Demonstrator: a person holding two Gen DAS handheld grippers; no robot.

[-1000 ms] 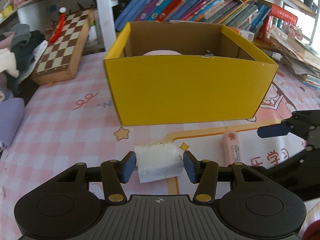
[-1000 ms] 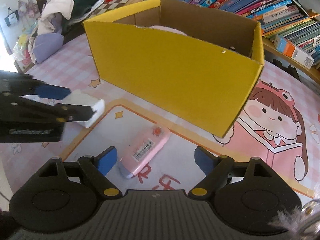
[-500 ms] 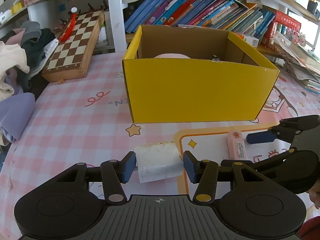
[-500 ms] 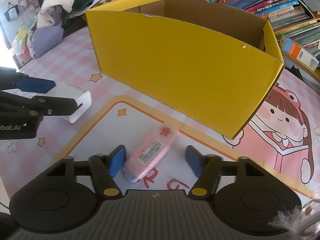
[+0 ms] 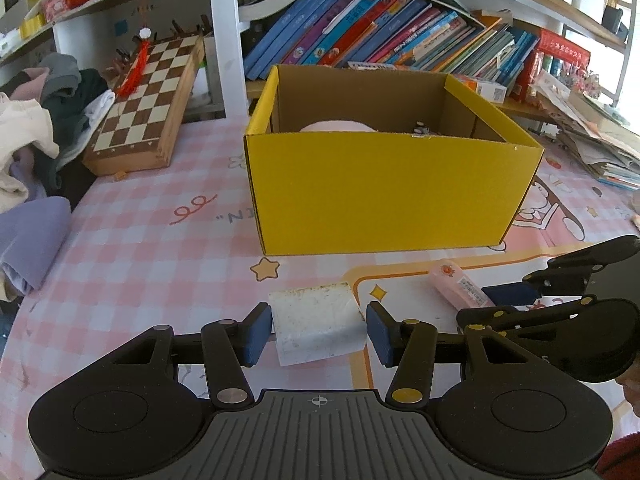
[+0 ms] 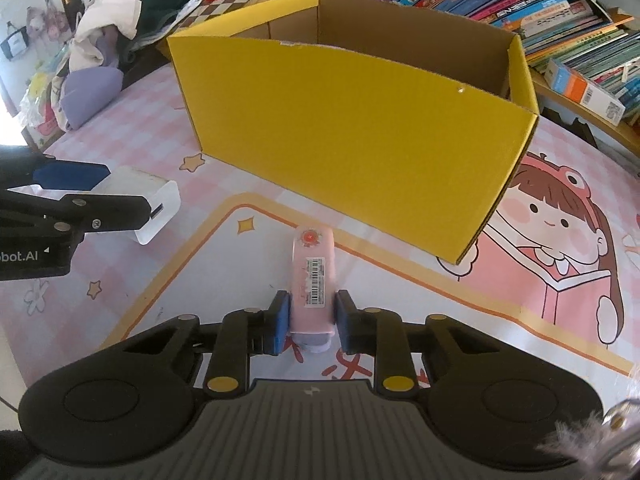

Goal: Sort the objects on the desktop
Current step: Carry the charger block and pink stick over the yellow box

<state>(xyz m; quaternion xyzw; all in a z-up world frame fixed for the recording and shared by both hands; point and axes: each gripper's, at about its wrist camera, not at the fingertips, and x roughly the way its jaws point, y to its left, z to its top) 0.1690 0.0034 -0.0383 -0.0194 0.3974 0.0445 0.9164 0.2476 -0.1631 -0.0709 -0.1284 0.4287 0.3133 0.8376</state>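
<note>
A white block (image 5: 316, 320) sits between the blue pads of my left gripper (image 5: 318, 332), which is shut on it just above the pink checked tablecloth (image 5: 140, 248). In the right wrist view the same block (image 6: 160, 200) shows at the left in the left gripper (image 6: 128, 192). My right gripper (image 6: 310, 320) is shut on the near end of a pink tube with a barcode (image 6: 314, 264), which lies pointing at the yellow cardboard box (image 6: 340, 128). The left wrist view shows the box (image 5: 392, 192) straight ahead, and the tube (image 5: 456, 280) in the right gripper (image 5: 474, 304) at the right.
Inside the box lie a pink rounded thing (image 5: 338, 126) and a small dark item (image 5: 420, 128). A chessboard (image 5: 148, 108) and a heap of clothes (image 5: 32, 128) are at the left. Books (image 5: 380, 40) line the shelf behind, and papers (image 5: 592, 136) are stacked at the right.
My right gripper's fingers have closed onto the pink tube, which has turned to lie straight between them. The left gripper has drawn back from the box with the white block still between its pads.
</note>
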